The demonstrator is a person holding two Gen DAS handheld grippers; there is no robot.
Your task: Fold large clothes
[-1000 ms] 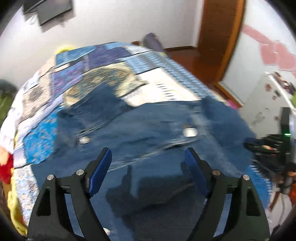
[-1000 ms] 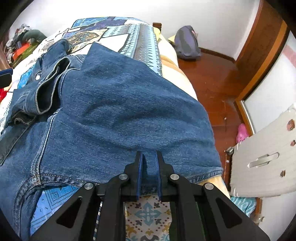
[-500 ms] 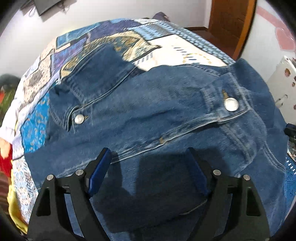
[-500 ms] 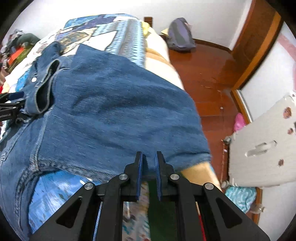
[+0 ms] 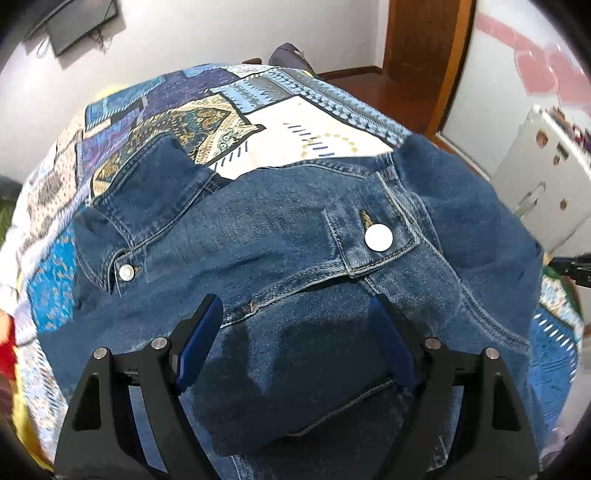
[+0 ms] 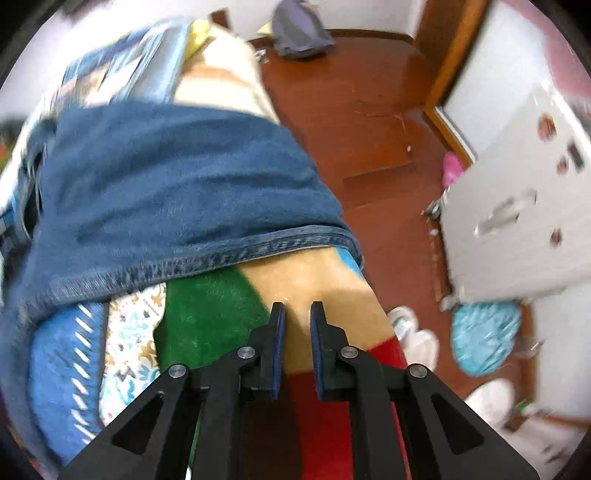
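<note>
A dark blue denim jacket [image 5: 295, 236] lies spread on the patchwork bed cover [image 5: 207, 122], its metal buttons facing up. My left gripper [image 5: 295, 321] is open just above the jacket's lower part, holding nothing. In the right wrist view the jacket's hem [image 6: 207, 258] lies across the bed's edge. My right gripper [image 6: 297, 314] sits below the hem, over a green, tan and red blanket [image 6: 221, 317]. Its jaws stand a narrow gap apart with nothing between them.
The bed's right side drops to a wooden floor [image 6: 362, 122]. A white cabinet [image 6: 517, 206], a teal bag [image 6: 484, 336] and white shoes [image 6: 417, 336] stand by the bed. A grey bag [image 6: 299, 33] lies on the floor near the far wall.
My right gripper let go of the jacket hem and pulled back from it. My left gripper stayed open and shifted slightly over the jacket.
</note>
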